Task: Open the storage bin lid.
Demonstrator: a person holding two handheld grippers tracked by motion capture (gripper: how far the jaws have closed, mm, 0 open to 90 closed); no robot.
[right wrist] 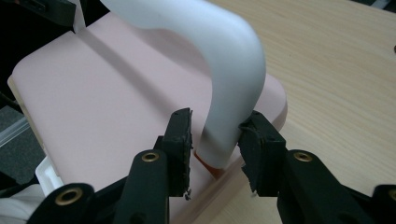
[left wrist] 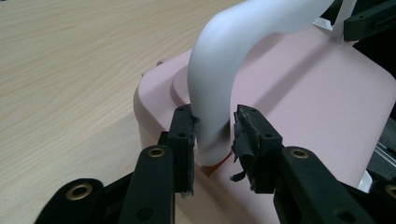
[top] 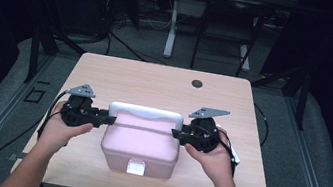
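Note:
A pink lidded box (top: 141, 145) stands on the wooden table (top: 156, 82), with a white arched handle (top: 146, 113) across its back edge. My left gripper (top: 112, 119) is at the handle's left end. In the left gripper view both pads (left wrist: 187, 135) press on the handle (left wrist: 215, 93), where it meets the lid (left wrist: 317, 93). My right gripper (top: 174, 133) is at the right end of the handle. In the right gripper view the handle (right wrist: 233, 93) stands between its fingers (right wrist: 259, 140). One pad touches it and a small gap shows at the other, over the lid (right wrist: 107, 102).
A white clasp (top: 135, 166) sits on the box's front face. A dark round hole (top: 197, 83) marks the table's far side. Table legs and cables (top: 171, 28) stand on the floor beyond. Bare tabletop lies left, right and behind the box.

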